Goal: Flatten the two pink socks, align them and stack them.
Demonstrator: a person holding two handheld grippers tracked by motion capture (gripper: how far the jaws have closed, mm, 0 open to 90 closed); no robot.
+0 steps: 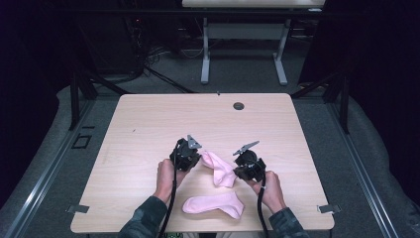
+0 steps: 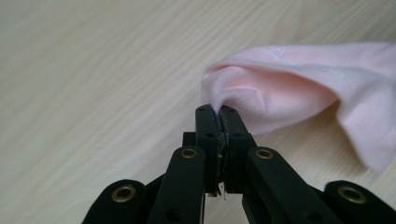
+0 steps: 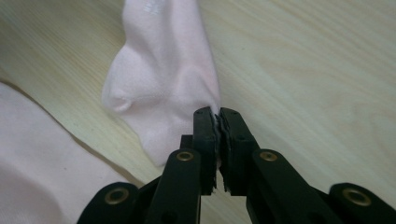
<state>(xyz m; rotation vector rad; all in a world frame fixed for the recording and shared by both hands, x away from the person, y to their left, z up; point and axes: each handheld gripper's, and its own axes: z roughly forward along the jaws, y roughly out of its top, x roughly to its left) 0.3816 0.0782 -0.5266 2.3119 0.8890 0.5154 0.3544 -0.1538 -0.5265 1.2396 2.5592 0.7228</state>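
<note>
A pink sock (image 1: 219,167) stretches between my two grippers near the front middle of the wooden table (image 1: 148,124). My left gripper (image 1: 196,155) is shut on one end of this sock (image 2: 280,93), its jaws pinching the fabric (image 2: 218,109). My right gripper (image 1: 238,168) is shut on the other end of the sock (image 3: 163,88), the cloth caught at the jaw tips (image 3: 218,112). A second pink sock (image 1: 214,204) lies flat near the table's front edge, and a stretch of the second sock (image 3: 42,158) shows at the left of the right gripper view.
A small round cable hole (image 1: 238,105) sits near the table's far edge. Another table's white legs (image 1: 205,49) stand beyond on the grey floor. Dark stands and cables flank the table on both sides.
</note>
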